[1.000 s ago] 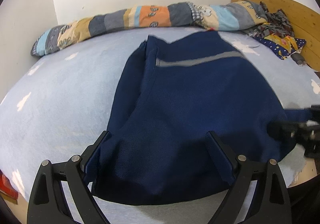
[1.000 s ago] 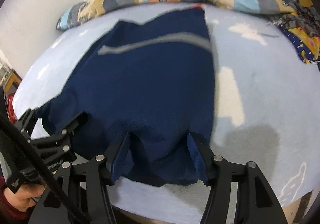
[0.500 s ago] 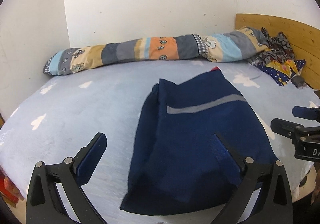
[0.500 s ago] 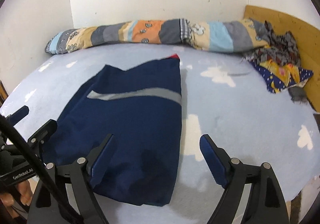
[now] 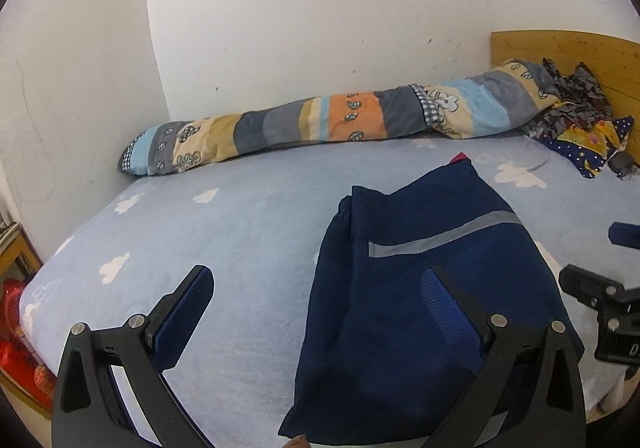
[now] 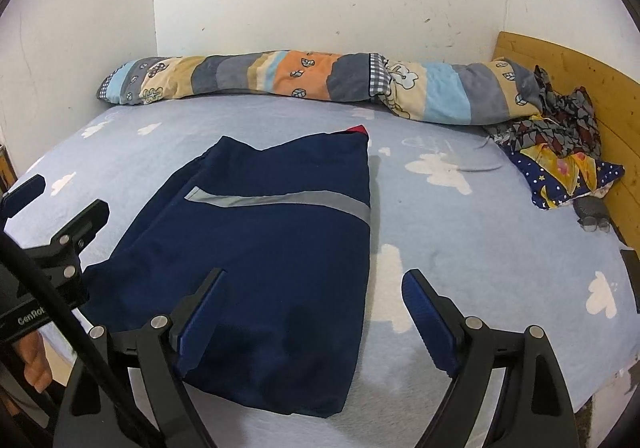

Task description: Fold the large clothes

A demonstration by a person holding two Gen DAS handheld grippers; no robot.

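Both tongs having let go and lifted off the navy garment, left tongs (image 5: 320, 300) and right tongs (image 6: 312, 298) hanging wide apart, empty, navy garment (image 6: 260, 256) lying folded near the bed's (image 6: 480, 248) near edge, patchwork bolster (image 6: 300, 77) lying far behind.

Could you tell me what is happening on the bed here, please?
A person with a handheld gripper in each hand is folding a navy garment on the cloud-print bed. The garment lies folded and flat; the left gripper and right gripper have just been opening, and both are open, with nothing held between the jaws.
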